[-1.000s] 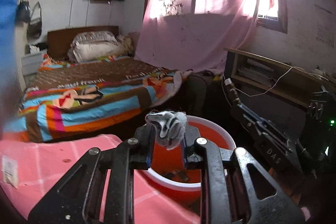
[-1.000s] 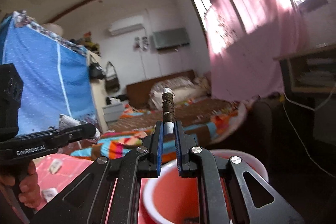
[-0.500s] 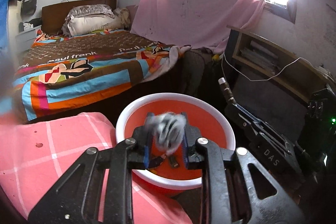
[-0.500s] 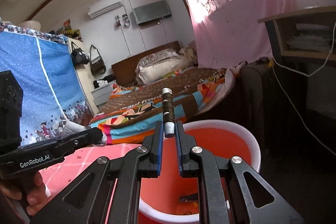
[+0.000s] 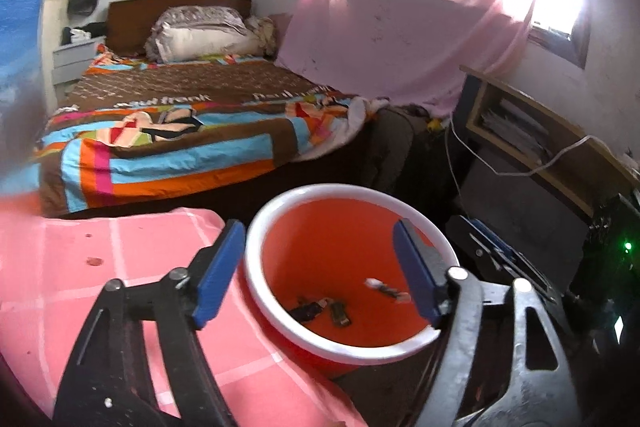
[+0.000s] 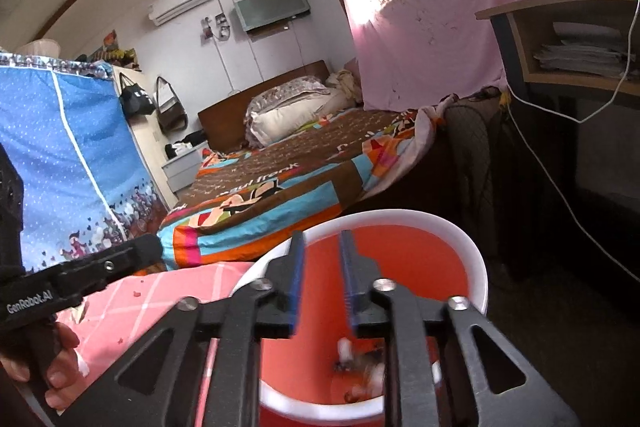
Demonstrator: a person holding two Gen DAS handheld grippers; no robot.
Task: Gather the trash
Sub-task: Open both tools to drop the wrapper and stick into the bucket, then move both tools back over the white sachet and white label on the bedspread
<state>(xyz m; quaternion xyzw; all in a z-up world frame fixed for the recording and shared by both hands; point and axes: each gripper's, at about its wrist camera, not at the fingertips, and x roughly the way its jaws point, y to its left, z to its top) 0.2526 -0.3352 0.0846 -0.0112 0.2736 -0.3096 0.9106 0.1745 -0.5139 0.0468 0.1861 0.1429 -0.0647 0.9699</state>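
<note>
A red bucket point(image 5: 256, 267) with a white rim stands beside a pink checked tablecloth point(image 5: 80, 287). My left gripper point(image 5: 318, 227) hangs over the bucket, its jaws opening wide with nothing between them. Dark scraps point(image 5: 320, 309) and a brown-wound stick with white ends point(image 5: 386, 289) lie on the bucket's floor. In the right wrist view my right gripper point(image 6: 322, 239) is above the same bucket point(image 6: 476, 267), its jaws opening and empty. Blurred white bits point(image 6: 344, 349) show inside the bucket below it. The grey-white wad is not visible.
A bed with a colourful quilt point(image 5: 180, 139) lies behind the bucket. A wooden shelf point(image 5: 520, 123) with papers and a white cable point(image 6: 560, 187) stands at the right. A blue cloth wardrobe point(image 6: 60, 155) is on the left. A hand point(image 6: 52, 363) holds the left gripper's body.
Both grippers sank over the bucket. The left jaws spread and the grey-white wad left them. The right jaws parted and the brown-wound stick dropped out.
</note>
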